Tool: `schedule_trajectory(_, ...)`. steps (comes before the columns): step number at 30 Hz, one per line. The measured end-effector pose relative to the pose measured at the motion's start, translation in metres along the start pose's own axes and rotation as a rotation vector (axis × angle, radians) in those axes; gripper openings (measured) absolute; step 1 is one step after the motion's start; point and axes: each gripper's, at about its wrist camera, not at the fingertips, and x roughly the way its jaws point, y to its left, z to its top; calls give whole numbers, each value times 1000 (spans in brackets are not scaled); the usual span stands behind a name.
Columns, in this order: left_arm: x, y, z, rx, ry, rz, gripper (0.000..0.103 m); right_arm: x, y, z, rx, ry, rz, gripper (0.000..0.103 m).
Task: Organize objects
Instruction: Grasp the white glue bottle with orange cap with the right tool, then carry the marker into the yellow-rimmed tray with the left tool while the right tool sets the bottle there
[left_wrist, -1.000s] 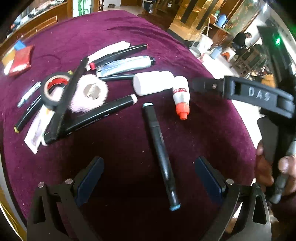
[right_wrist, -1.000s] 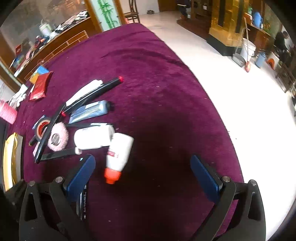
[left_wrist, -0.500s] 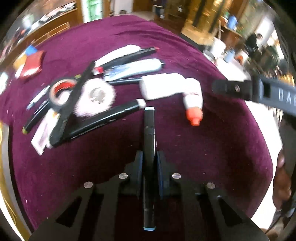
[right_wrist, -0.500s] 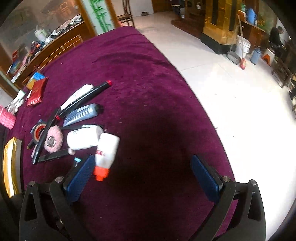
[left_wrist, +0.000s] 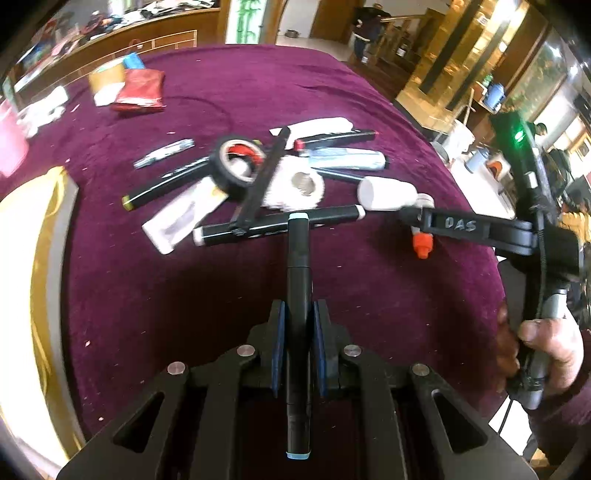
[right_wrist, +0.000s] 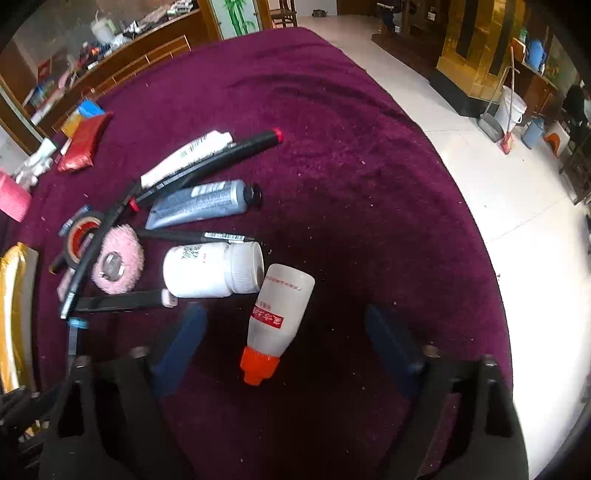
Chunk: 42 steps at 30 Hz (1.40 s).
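My left gripper (left_wrist: 297, 325) is shut on a black marker with light blue caps (left_wrist: 298, 266), held lengthwise between the pads above the purple tablecloth (left_wrist: 147, 295). Its far tip nearly touches another black marker (left_wrist: 277, 225) that lies crosswise. My right gripper (right_wrist: 286, 332) is open, its fingers either side of a white squeeze bottle with an orange cap (right_wrist: 277, 317). A white pill bottle (right_wrist: 210, 269) lies just behind it. The pile also holds a pink puff (right_wrist: 116, 264), a tape roll (left_wrist: 236, 162), a grey tube (right_wrist: 199, 203) and more markers.
A gold tray (left_wrist: 40, 258) lies at the left table edge. A red packet (left_wrist: 138, 90) and small boxes sit at the far side. The table's right edge drops to a white tiled floor (right_wrist: 517, 184). The right gripper's body (left_wrist: 480, 229) shows in the left wrist view.
My left gripper closed on the blue-capped marker and lifted it, turning left toward the pile. My right gripper moved forward until the orange-capped bottle lay between its open fingers.
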Motion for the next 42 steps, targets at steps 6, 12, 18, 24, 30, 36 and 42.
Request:
schedule_trajectory(6, -3, 11, 0, -27, -6, 18, 11, 0, -2, 0, -1, -4, -21, 26)
schedule_trajectory(12, -24, 31, -3, -81, -26, -35, 11, -19, -24, -14, 120, 36, 143, 25)
schedule_trajectory(18, -56, 63, -8, -141, -53, -73, 12, -49, -5, -26, 149, 33, 283, 25)
schedule_trajectory(24, -89, 110, -17, -195, -105, -38, 12, -75, 67, -25, 37, -16, 341, 25)
schedule_trajectory(30, -108, 170, -19, -241, -143, 28, 12, -92, 160, -25, -107, -2, 451, 25)
schedule_trajectory(36, -100, 224, -9, -279, -144, 62, 12, -79, 247, -30, -210, 105, 560, 25)
schedule_trajectory(42, -70, 251, 5, -279, -123, 66, 11, -37, 310, -28, -267, 199, 530, 25)
